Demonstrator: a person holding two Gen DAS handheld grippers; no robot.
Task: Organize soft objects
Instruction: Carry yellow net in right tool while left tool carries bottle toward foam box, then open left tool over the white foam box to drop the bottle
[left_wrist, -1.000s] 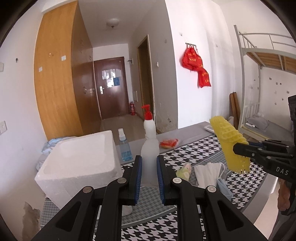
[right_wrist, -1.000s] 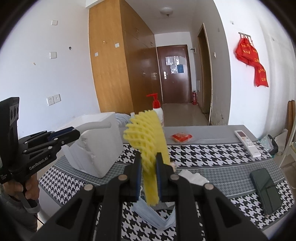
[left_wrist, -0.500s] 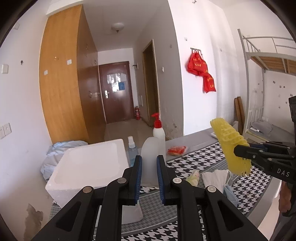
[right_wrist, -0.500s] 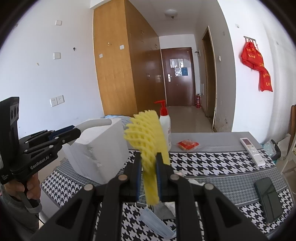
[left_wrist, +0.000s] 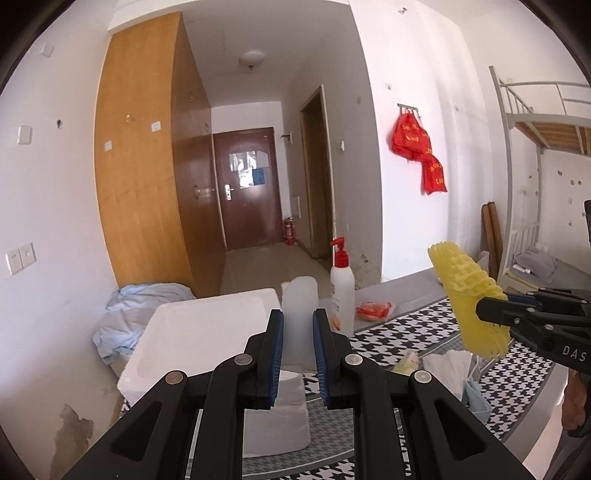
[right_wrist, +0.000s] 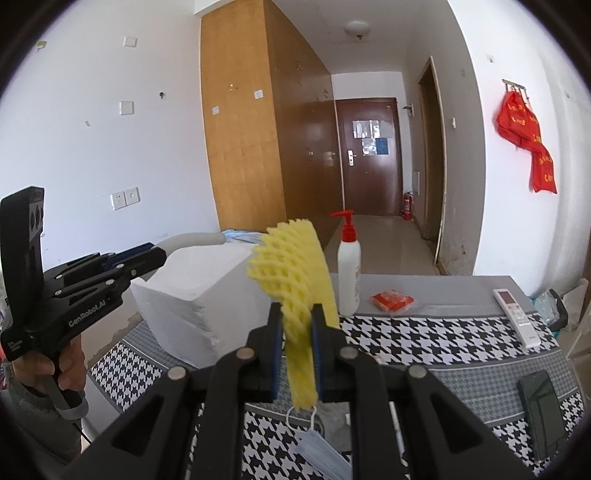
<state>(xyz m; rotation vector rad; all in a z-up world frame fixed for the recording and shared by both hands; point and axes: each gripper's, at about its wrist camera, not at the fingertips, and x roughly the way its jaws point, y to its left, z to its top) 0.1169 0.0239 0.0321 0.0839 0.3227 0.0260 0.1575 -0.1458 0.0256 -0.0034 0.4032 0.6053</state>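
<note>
Houndstooth table (right_wrist: 424, 332) below; right gripper (right_wrist: 297, 328) pinches yellow foam net (right_wrist: 291, 266) mid-length in the air. Light, squashy stuff. Left gripper (left_wrist: 298, 332) clamps a white foam strip (left_wrist: 299, 295) over the box (left_wrist: 207, 325).

1. Left gripper (left_wrist: 298, 328): black two-finger tool with blue pads (left_wrist: 277, 343); fingers run from 6 o'clock toward 12 o'clock in its own view, jaws drawn in tight on a pale foam sheet (left_wrist: 299, 314) that stands upright between them. In the right wrist view it lies at 9 o'clock, tips aimed toward 3 o'clock, level.
2. Left hand (right_wrist: 55, 373): wrapped around the tool's handle at 8 o'clock in the right wrist view.
3. Right gripper (right_wrist: 297, 328): same build, jaws pinched on a yellow foam net (right_wrist: 295, 266). In the left wrist view it enters from 3 o'clock, tips aimed toward 9 o'clock.
</note>
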